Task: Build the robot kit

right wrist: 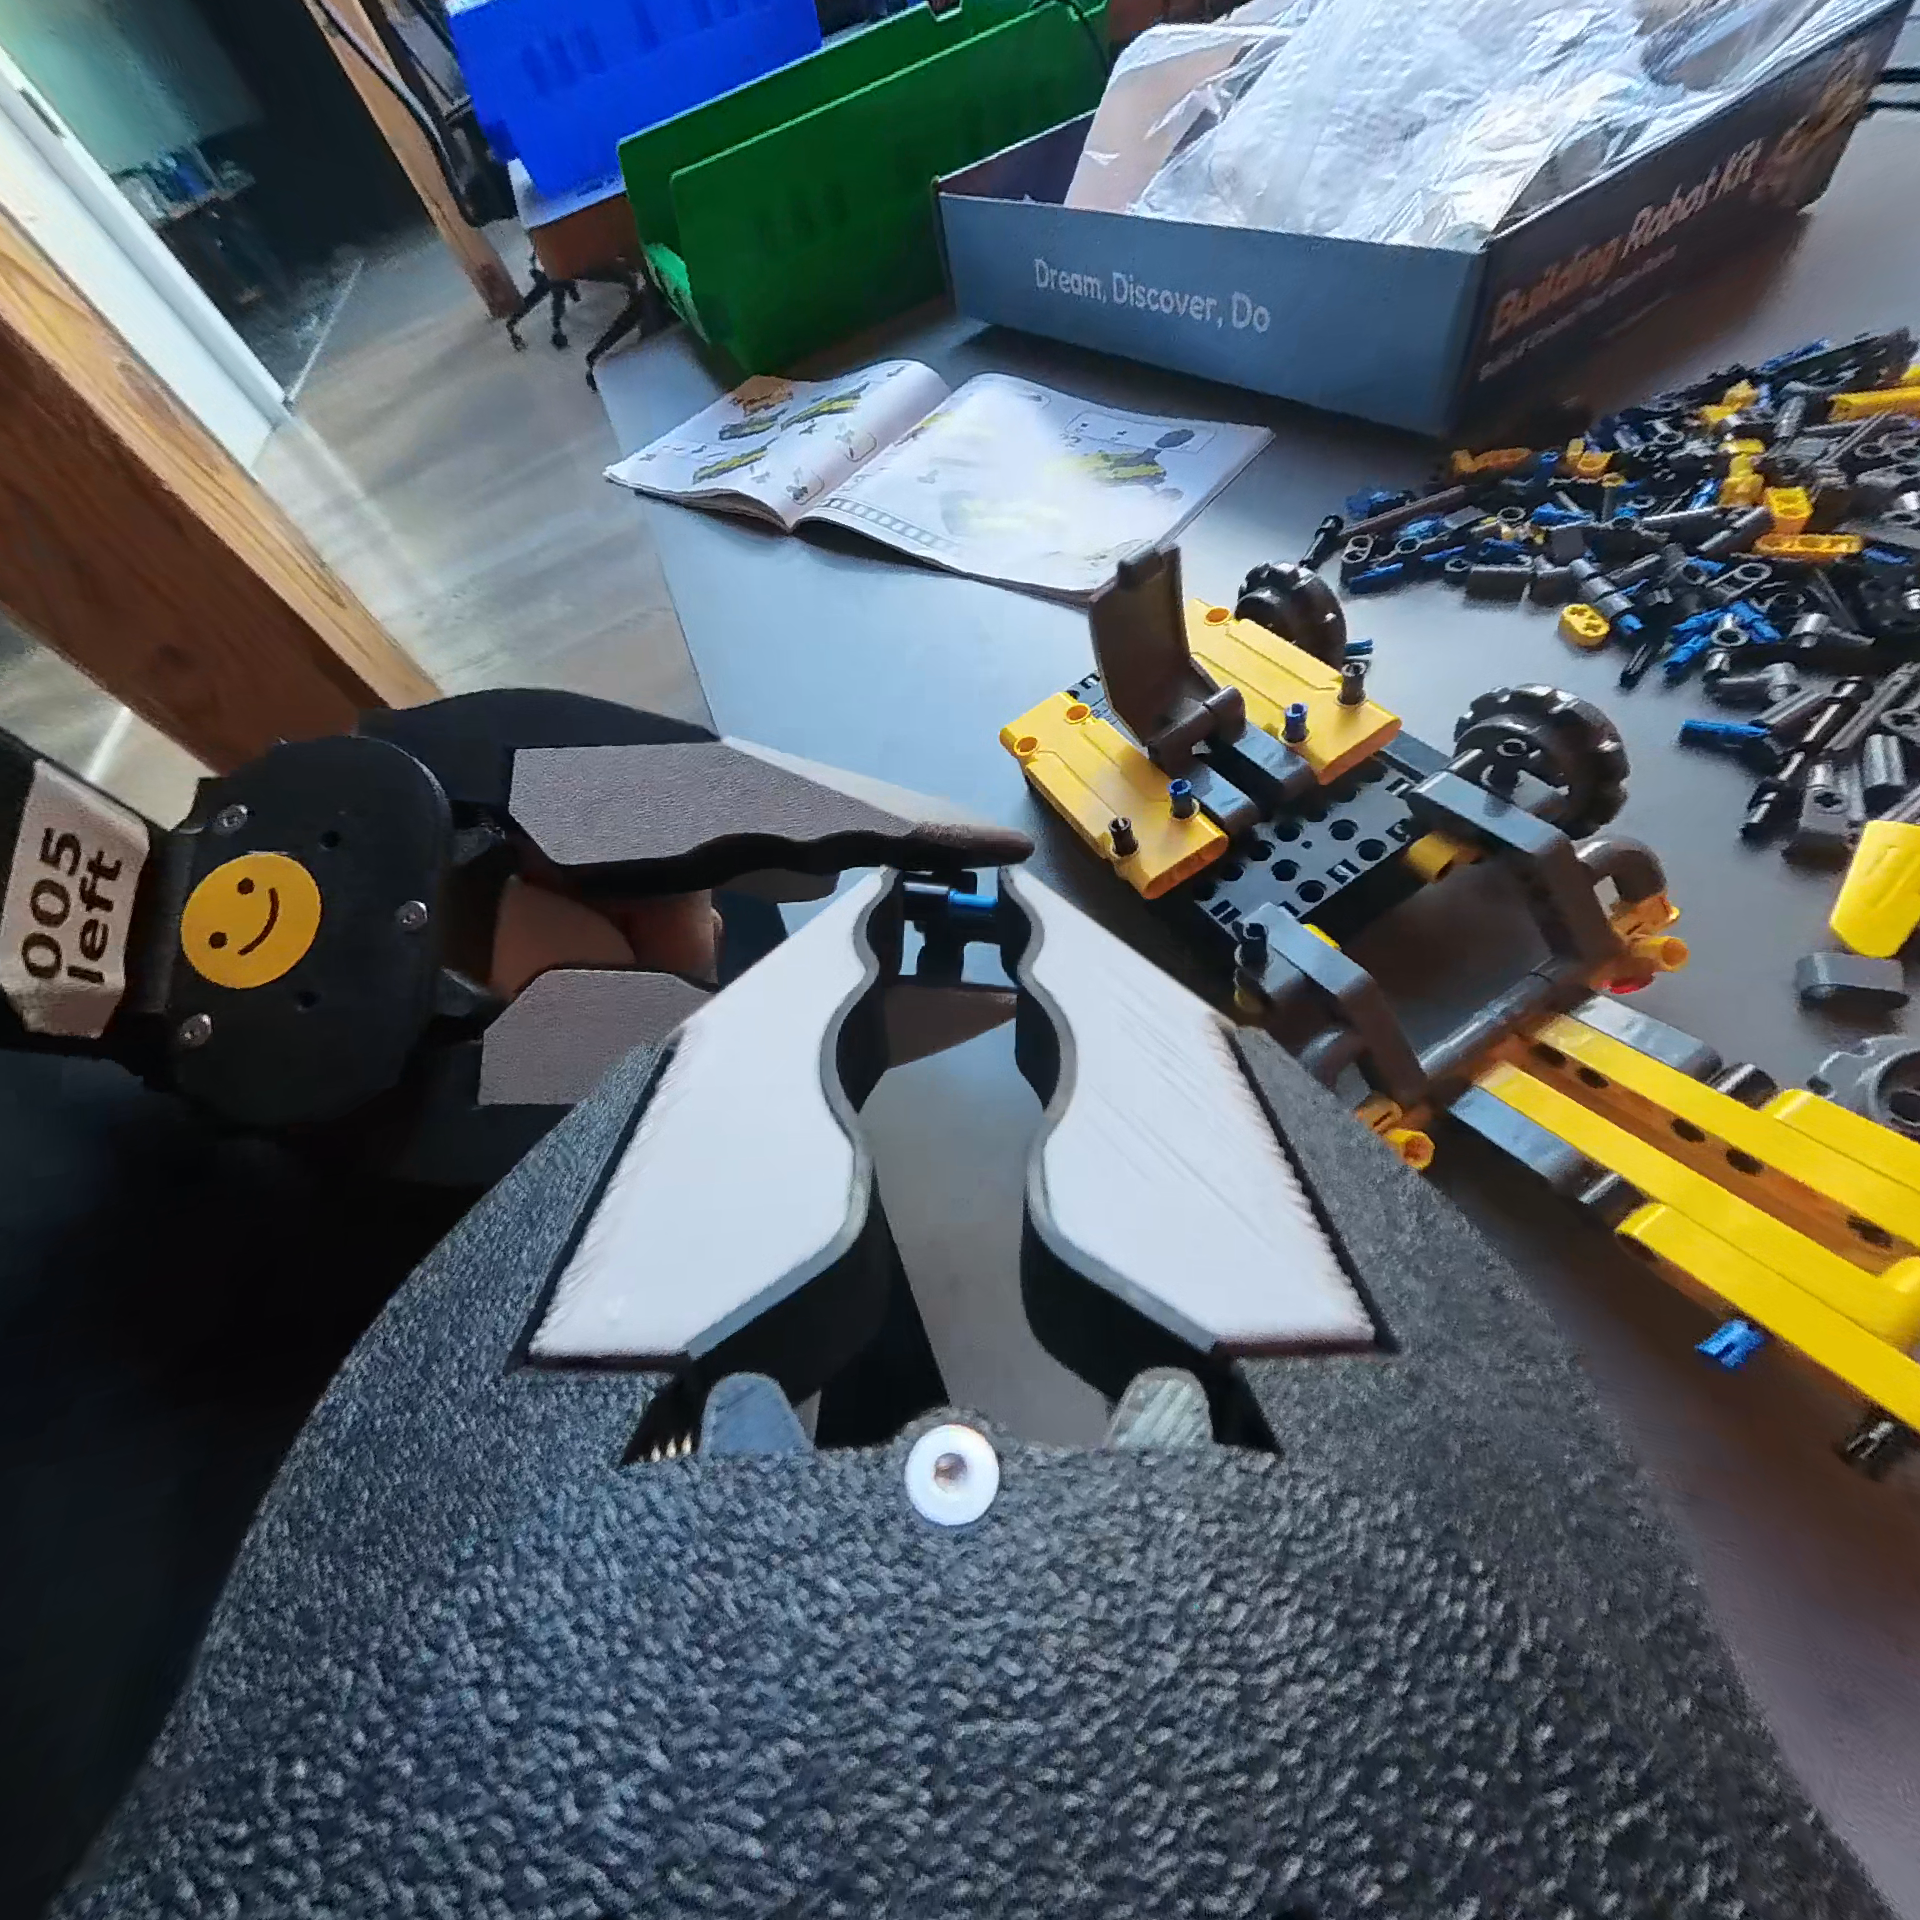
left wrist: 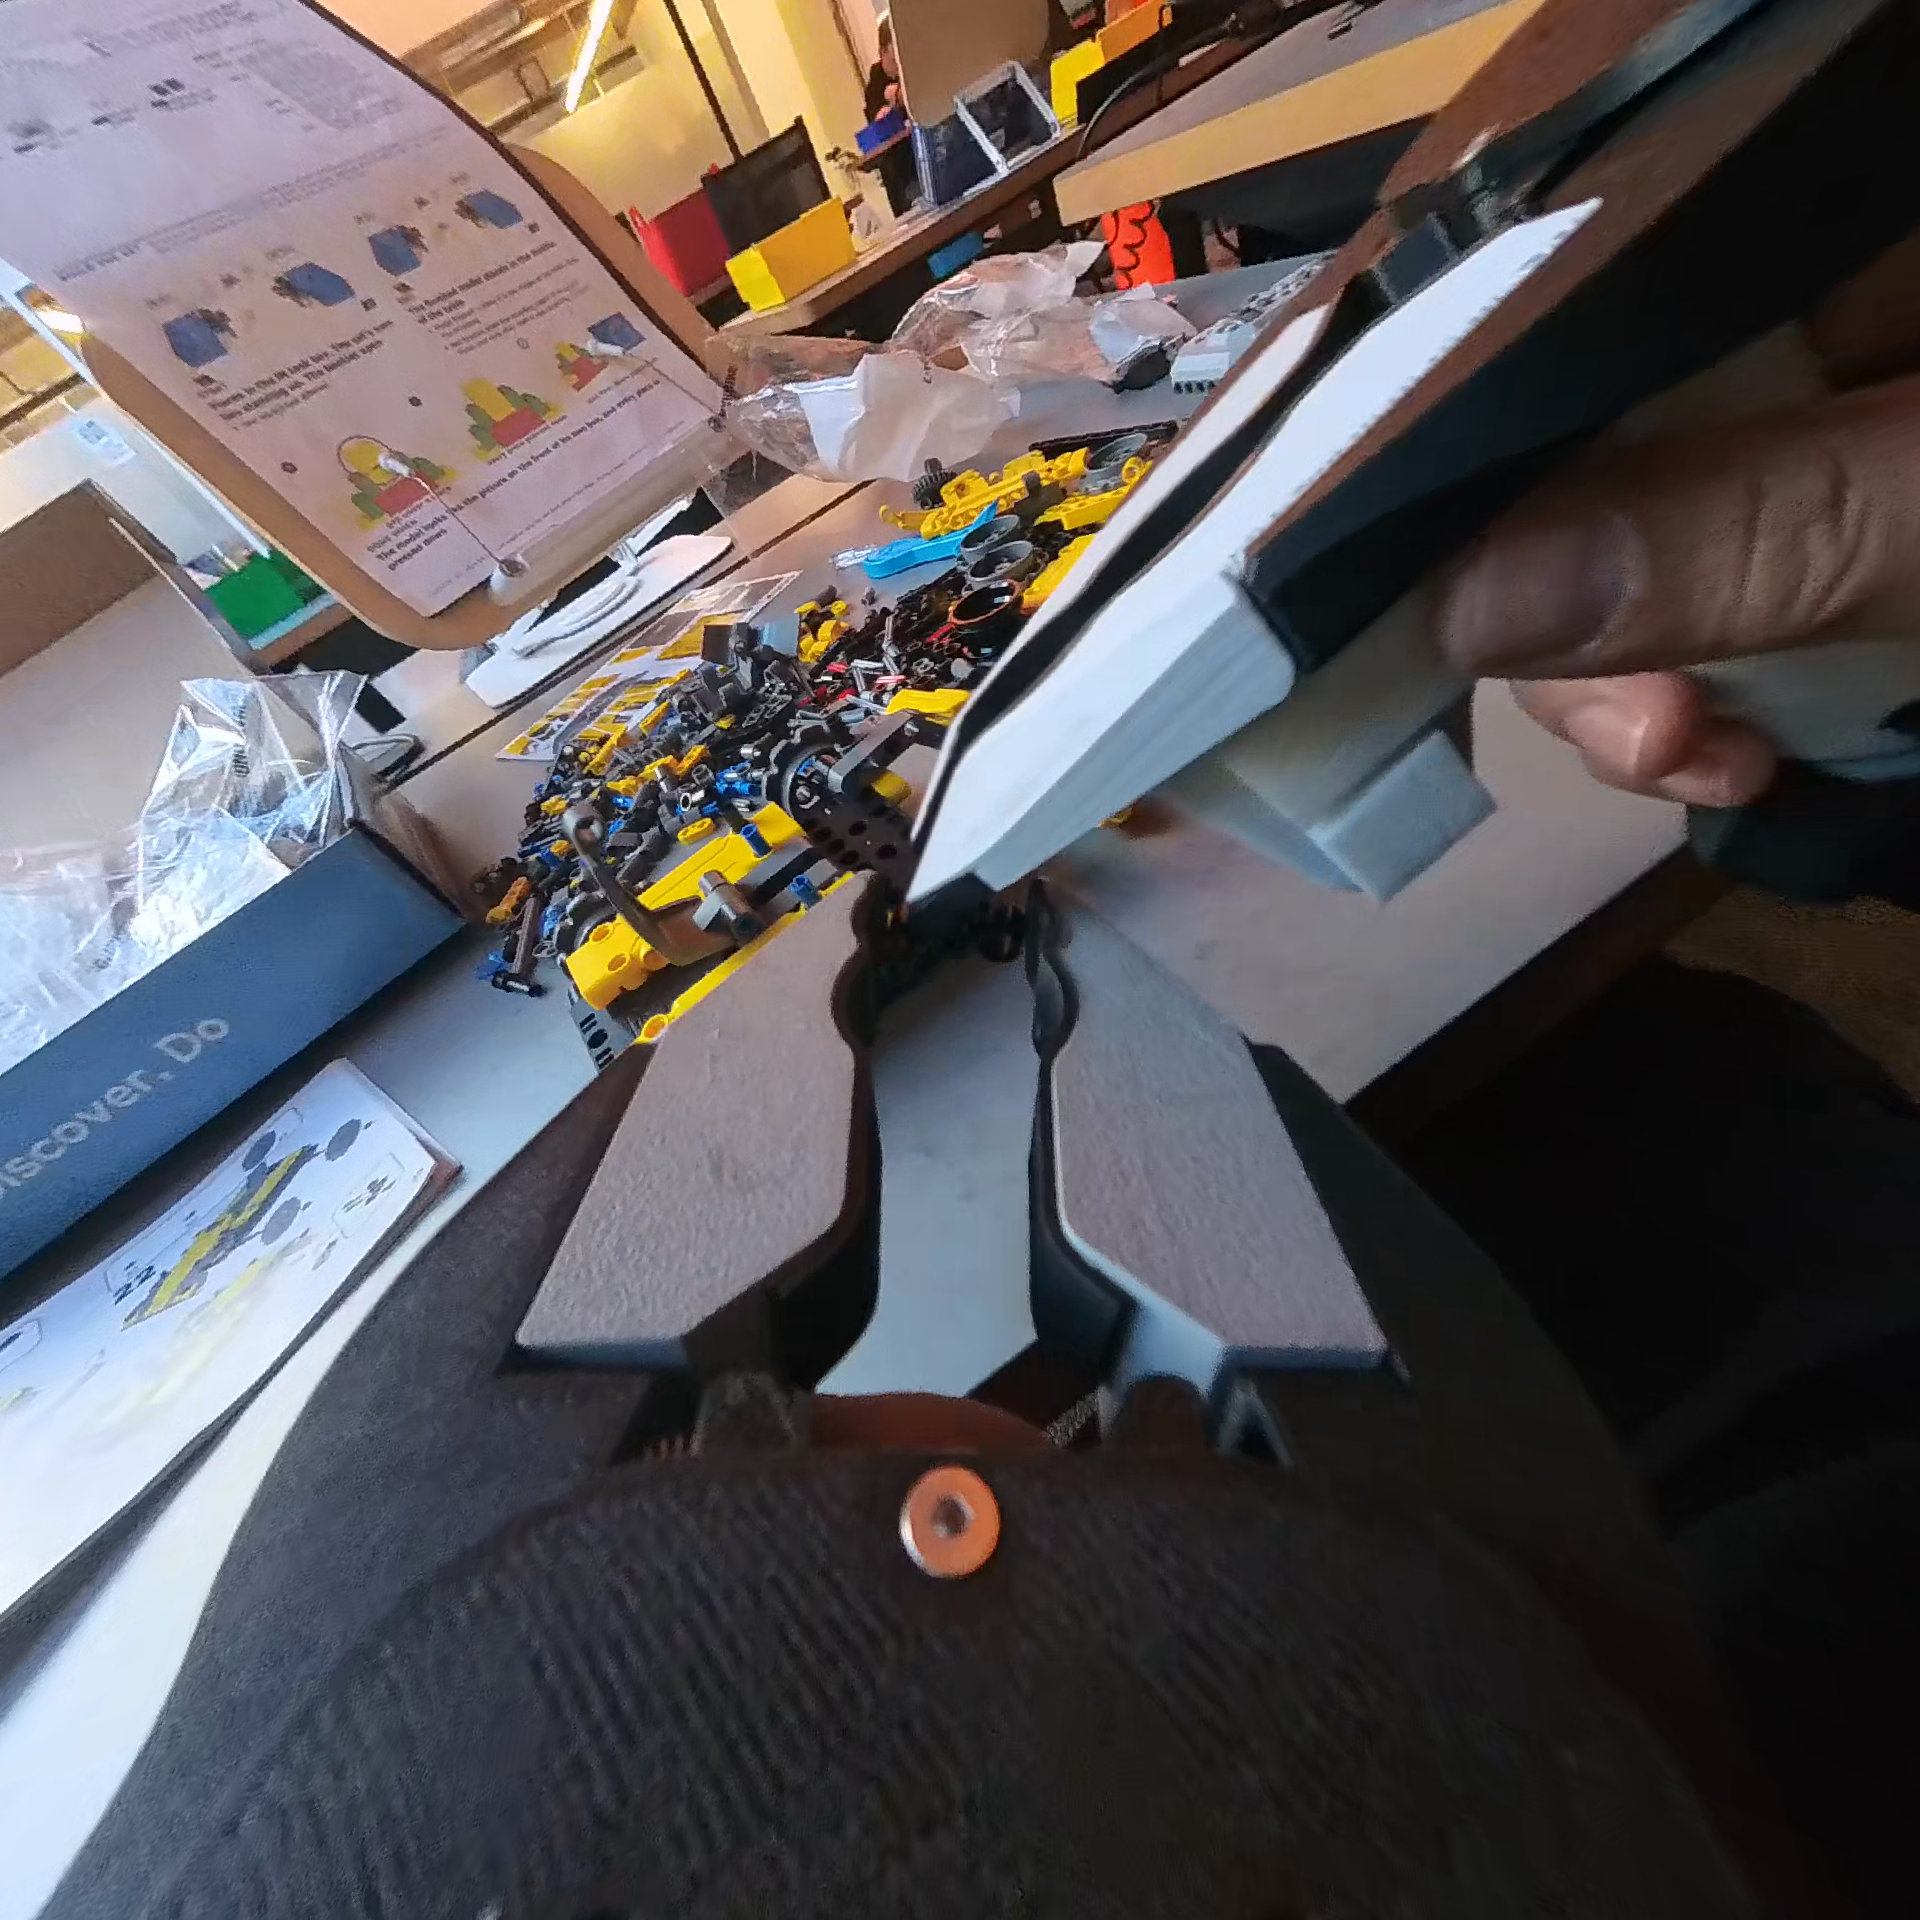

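Note:
My left gripper (left wrist: 951, 925) is shut on a small black building part (left wrist: 935, 940) pinched at its tips. My right gripper (right wrist: 951, 899) is shut on a short blue and black pin (right wrist: 964, 902) and holds it against that black part (right wrist: 945, 961). The two grippers meet tip to tip above the near edge of the grey table (right wrist: 831, 665). In the left wrist view the right gripper's white fingers (left wrist: 1091, 707) come in from the upper right, with a person's hand (left wrist: 1683, 582) behind them. In the right wrist view the left gripper's dark upper finger (right wrist: 748, 810) comes in from the left.
A partly built yellow and black vehicle (right wrist: 1299, 810) lies just right of the grippers. A pile of loose parts (right wrist: 1714, 540) lies behind it. An open booklet (right wrist: 935, 468) and a grey-blue box (right wrist: 1247, 301) of plastic bags sit farther back. A printed sheet (left wrist: 312, 291) stands on a holder. Left and right tips are no more than a few centimetres apart.

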Available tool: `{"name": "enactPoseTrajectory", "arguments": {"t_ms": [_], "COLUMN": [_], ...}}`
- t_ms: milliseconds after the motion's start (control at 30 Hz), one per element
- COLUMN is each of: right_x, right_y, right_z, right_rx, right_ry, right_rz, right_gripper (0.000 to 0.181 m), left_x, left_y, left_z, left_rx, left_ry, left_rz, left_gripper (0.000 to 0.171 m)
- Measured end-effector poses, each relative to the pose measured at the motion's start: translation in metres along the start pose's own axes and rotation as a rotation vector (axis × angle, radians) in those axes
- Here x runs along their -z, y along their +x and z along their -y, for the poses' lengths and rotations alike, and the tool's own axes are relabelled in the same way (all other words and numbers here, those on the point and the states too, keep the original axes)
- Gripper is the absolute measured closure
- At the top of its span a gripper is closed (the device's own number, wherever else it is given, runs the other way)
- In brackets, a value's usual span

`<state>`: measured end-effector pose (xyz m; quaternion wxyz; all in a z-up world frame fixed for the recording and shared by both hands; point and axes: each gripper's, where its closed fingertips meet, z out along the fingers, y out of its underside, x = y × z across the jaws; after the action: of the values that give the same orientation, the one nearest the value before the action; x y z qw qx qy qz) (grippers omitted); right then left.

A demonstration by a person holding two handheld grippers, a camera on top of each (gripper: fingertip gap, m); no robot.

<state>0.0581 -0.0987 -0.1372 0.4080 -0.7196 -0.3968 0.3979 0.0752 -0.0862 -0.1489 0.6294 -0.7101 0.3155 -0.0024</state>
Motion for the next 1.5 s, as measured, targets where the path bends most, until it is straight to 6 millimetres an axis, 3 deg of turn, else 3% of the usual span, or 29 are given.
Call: {"name": "enactPoseTrajectory", "arguments": {"t_ms": [33,133,267,400,567,667,833,1200,1400,1500], "right_x": [0.0,0.003,0.01,0.017,0.015,0.009,0.003,-0.004,0.001,0.007], "right_y": [0.001,0.004,-0.002,0.0,0.002,0.004,0.006,0.01,0.035,0.048], "right_z": [-0.001,-0.004,-0.01,-0.009,-0.006,-0.011,-0.014,-0.017,-0.003,-0.001], "right_rx": [0.009,0.058,0.086,0.083,0.094,0.134,0.163,0.147,0.326,0.394], "right_ry": [-0.01,-0.053,-0.133,-0.167,-0.183,-0.223,-0.25,-0.279,-0.266,-0.306], "right_rz": [0.004,0.031,0.212,0.329,0.371,0.35,0.348,0.375,0.123,0.052], "right_gripper": [0.164,0.164,0.164,0.164,0.164,0.164,0.164,0.164,0.16,0.156], "left_x": [0.001,0.004,0.012,0.014,0.013,0.012,0.008,0.003,-0.011,-0.014], "left_y": [0.002,0.015,0.011,-0.004,0.004,0.006,0.006,0.005,-0.004,0.001], "left_z": [0.001,-0.009,-0.018,-0.007,-0.008,-0.004,-0.008,-0.017,-0.032,-0.034], "left_rx": [-0.013,-0.156,-0.469,-0.693,-0.942,-0.965,-1.003,-0.986,-0.984,-1.016], "left_ry": [0.014,-0.003,0.046,0.127,0.2,0.232,0.236,0.194,0.073,0.068], "left_rz": [-0.018,-0.105,-0.147,-0.109,-0.119,-0.086,-0.052,-0.059,-0.027,-0.047], "left_gripper": [0.149,0.12,0.15,0.149,0.15,0.148,0.167,0.168,0.168,0.168]}}
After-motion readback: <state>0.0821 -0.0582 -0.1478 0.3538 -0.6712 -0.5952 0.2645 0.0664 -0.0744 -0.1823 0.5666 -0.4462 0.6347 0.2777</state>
